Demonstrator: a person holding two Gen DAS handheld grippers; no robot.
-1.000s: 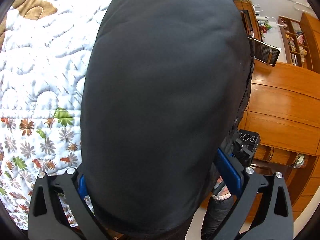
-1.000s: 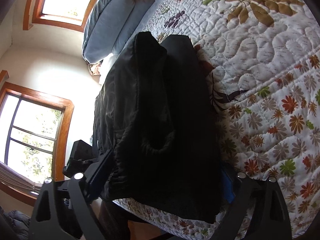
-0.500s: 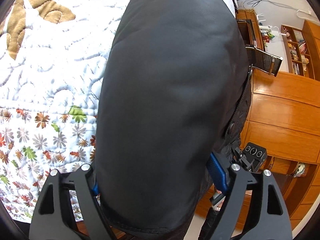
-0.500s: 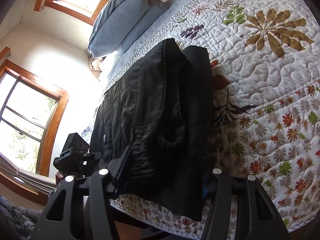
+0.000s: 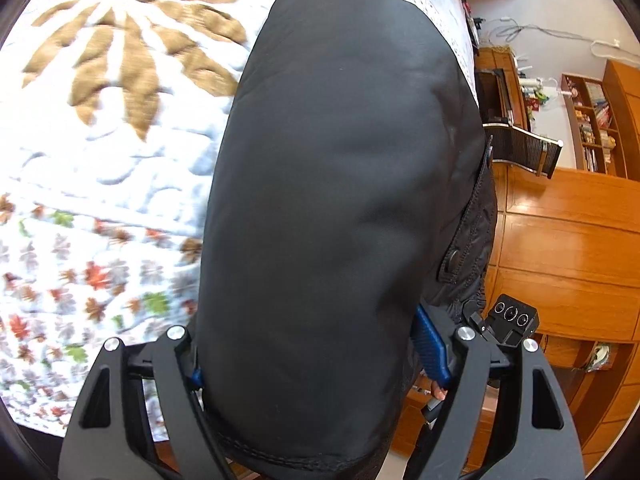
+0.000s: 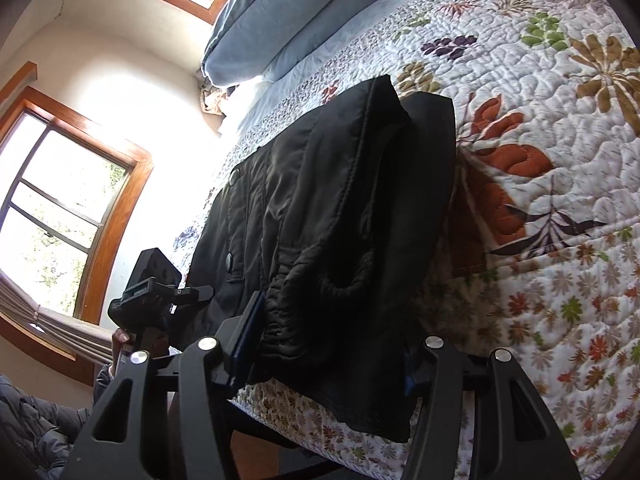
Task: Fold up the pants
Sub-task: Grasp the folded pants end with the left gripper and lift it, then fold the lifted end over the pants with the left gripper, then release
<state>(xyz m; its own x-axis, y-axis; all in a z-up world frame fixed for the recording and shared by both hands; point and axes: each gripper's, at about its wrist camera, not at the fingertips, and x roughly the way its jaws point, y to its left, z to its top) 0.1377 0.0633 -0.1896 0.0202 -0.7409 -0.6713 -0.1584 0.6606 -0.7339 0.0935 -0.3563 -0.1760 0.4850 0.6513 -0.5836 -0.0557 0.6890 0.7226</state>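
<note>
The black pants (image 5: pixel 336 208) lie folded over on the flowered quilt (image 5: pixel 100 128) near the bed's edge. My left gripper (image 5: pixel 316 344) is shut on the smooth hem end of the pants, the cloth bulging between its blue pads. In the right wrist view the pants (image 6: pixel 340 216) show the gathered waistband and snaps. My right gripper (image 6: pixel 328 344) is shut on the waistband end. The other gripper (image 6: pixel 156 296) shows at the left of that view, and the right one (image 5: pixel 508 320) shows in the left wrist view.
The quilt (image 6: pixel 540 160) covers the bed, with blue pillows (image 6: pixel 280 16) at the head. Windows (image 6: pixel 60 208) stand beyond the bed's side. Wooden cabinets (image 5: pixel 568 240) and shelves (image 5: pixel 596 120) stand on the other side.
Both grippers have drawn back toward the bed's edge with the pants held. The pants look smaller in both views and more quilt shows beyond them.
</note>
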